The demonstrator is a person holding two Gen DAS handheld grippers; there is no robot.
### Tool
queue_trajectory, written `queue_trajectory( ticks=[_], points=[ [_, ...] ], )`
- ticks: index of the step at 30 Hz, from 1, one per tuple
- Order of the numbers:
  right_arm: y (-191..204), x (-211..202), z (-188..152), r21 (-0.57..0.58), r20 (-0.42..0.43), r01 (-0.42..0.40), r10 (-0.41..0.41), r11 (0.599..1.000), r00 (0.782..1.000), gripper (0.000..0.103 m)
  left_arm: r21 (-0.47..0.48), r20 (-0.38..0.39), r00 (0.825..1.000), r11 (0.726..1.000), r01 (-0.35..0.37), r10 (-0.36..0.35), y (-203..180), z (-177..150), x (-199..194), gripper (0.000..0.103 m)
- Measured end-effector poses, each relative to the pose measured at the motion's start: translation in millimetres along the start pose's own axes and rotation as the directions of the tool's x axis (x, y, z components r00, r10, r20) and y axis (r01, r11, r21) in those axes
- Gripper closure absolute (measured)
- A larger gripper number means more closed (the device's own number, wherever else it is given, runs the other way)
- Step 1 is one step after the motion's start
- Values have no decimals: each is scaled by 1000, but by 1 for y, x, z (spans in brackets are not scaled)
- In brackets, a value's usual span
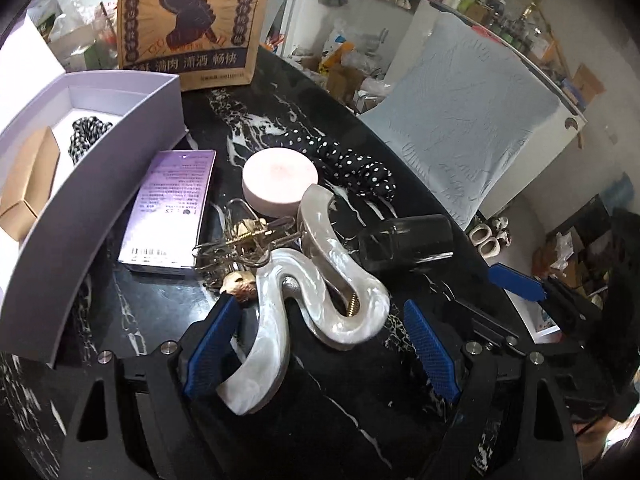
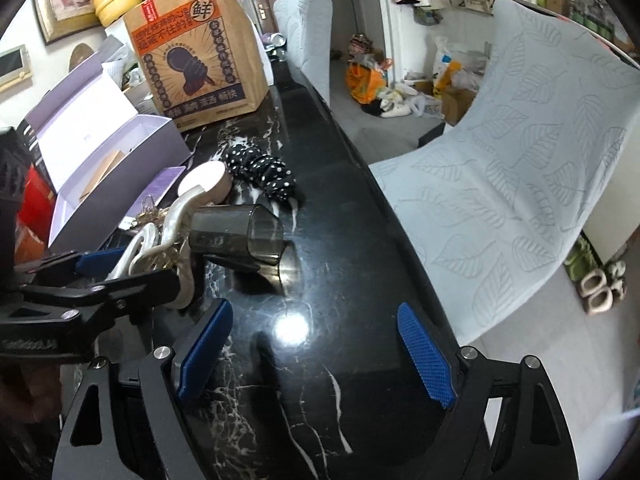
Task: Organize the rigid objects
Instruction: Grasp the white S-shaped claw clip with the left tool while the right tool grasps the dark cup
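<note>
A pearly white wavy hair claw [image 1: 320, 300] lies on the black marble table [image 1: 360, 420], between the fingers of my left gripper [image 1: 320, 350]. That gripper is open: its left pad [image 1: 212, 348] sits right beside the claw's lower arm, and its right pad stands clear of the claw. A smoky glass cup [image 2: 240, 236] lies on its side just past the claw. My right gripper [image 2: 316, 356] hovers open over bare table in front of the cup, with nothing between its fingers. A gold eyelash curler [image 1: 240, 240], a pink round compact [image 1: 280, 178] and a purple box [image 1: 170, 208] lie close by.
An open white box [image 1: 132, 120] at the left holds a brown carton [image 1: 28, 184] and a checked fabric piece. A printed paper bag [image 1: 192, 20] stands behind it, and a polka-dot scrunchie [image 1: 352, 164] lies beyond the compact. A leaf-patterned chair [image 2: 500, 200] stands along the table's right edge.
</note>
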State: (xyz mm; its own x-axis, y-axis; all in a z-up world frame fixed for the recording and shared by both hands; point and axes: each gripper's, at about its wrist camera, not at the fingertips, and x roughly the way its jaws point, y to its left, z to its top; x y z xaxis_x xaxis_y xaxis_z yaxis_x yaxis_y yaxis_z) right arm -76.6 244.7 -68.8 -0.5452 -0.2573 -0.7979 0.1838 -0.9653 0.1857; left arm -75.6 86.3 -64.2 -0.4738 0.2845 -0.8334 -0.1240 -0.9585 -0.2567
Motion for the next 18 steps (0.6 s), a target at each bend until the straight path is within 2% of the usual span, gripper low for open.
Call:
queue_trajectory(
  ticks=[1, 2, 3, 5, 9, 18],
  points=[
    [-1, 0, 0, 4, -2, -3, 3, 1000, 1000, 17, -2, 2, 1000, 1000, -15, 15, 0, -1, 1, 19],
    [-3, -1, 0, 7, -2, -6, 6, 1000, 1000, 17, -2, 4, 1000, 1000, -25, 25, 0, -2, 1, 23],
    [-3, -1, 0, 8, -1, -4, 4, 1000, 1000, 17, -2, 8, 1000, 1000, -25, 25, 1, -3, 1, 33],
    [-3, -1, 0, 10, 0, 4, -4, 1000, 1000, 17, -10, 4, 1000, 1000, -22, 22, 2, -4, 2, 45],
    [-1, -2, 0, 12, 3, -4, 4, 1000, 1000, 17, 2, 12, 1000, 1000, -23, 23, 2, -9, 0, 51],
    [21, -1, 8, -28, 24, -30, 31, 999, 999, 17, -11, -14, 1000, 1000, 22, -22, 13, -27, -17, 51]
  ],
)
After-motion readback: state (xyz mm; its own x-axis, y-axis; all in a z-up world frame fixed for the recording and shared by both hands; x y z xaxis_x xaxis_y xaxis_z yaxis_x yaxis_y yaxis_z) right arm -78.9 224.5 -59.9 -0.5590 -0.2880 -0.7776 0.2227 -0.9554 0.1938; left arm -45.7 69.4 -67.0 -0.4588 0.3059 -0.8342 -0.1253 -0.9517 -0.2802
